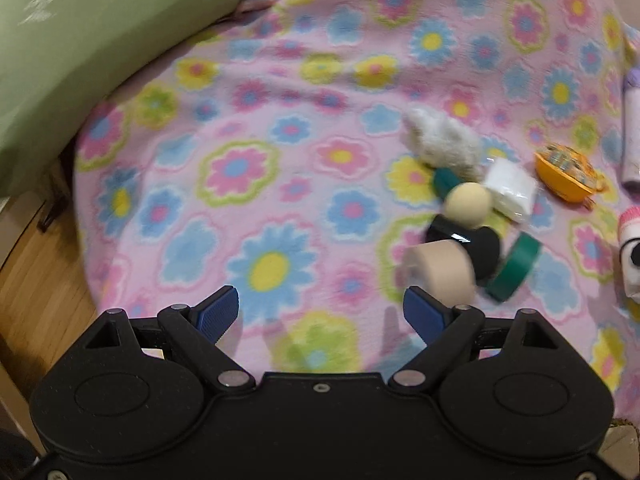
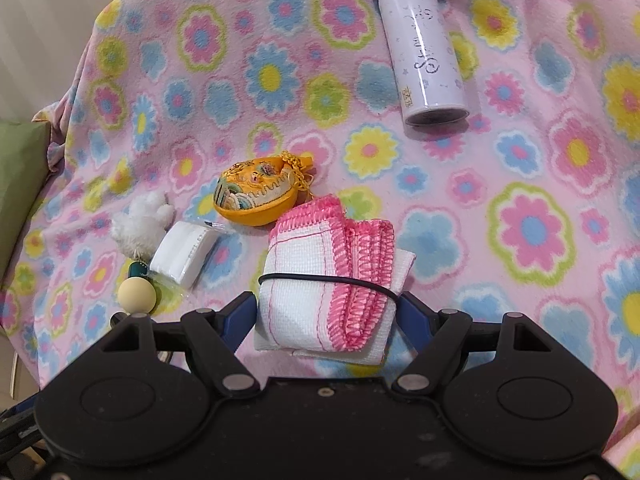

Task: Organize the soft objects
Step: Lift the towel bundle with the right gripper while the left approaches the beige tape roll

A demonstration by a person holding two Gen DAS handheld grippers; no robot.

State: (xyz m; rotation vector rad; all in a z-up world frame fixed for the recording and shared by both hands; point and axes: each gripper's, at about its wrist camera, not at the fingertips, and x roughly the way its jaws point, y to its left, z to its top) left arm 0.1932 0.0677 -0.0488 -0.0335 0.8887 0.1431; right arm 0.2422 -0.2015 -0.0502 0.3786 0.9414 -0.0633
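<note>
The right gripper (image 2: 326, 312) grips a folded cloth (image 2: 320, 280) with its fingers, low over the blanket (image 2: 520, 184); the cloth hides the fingertips; the left gripper (image 1: 320, 312) is open and empty; the toy pile (image 1: 460, 220) is blurred.

1. A home, most likely a bedroom: a soft bed-like surface lies under a pink fleece blanket (image 1: 280, 128) printed with bright flowers.
2. A green pillow (image 1: 72, 48) rests at the blanket's edge.
3. Wooden flooring (image 1: 36, 276) shows beside it.
4. Household odds lie on the blanket: a lilac drinking bottle (image 2: 424, 48), a fluffy white toy (image 2: 140, 220), an embroidered orange pouch (image 2: 260, 196).
</note>
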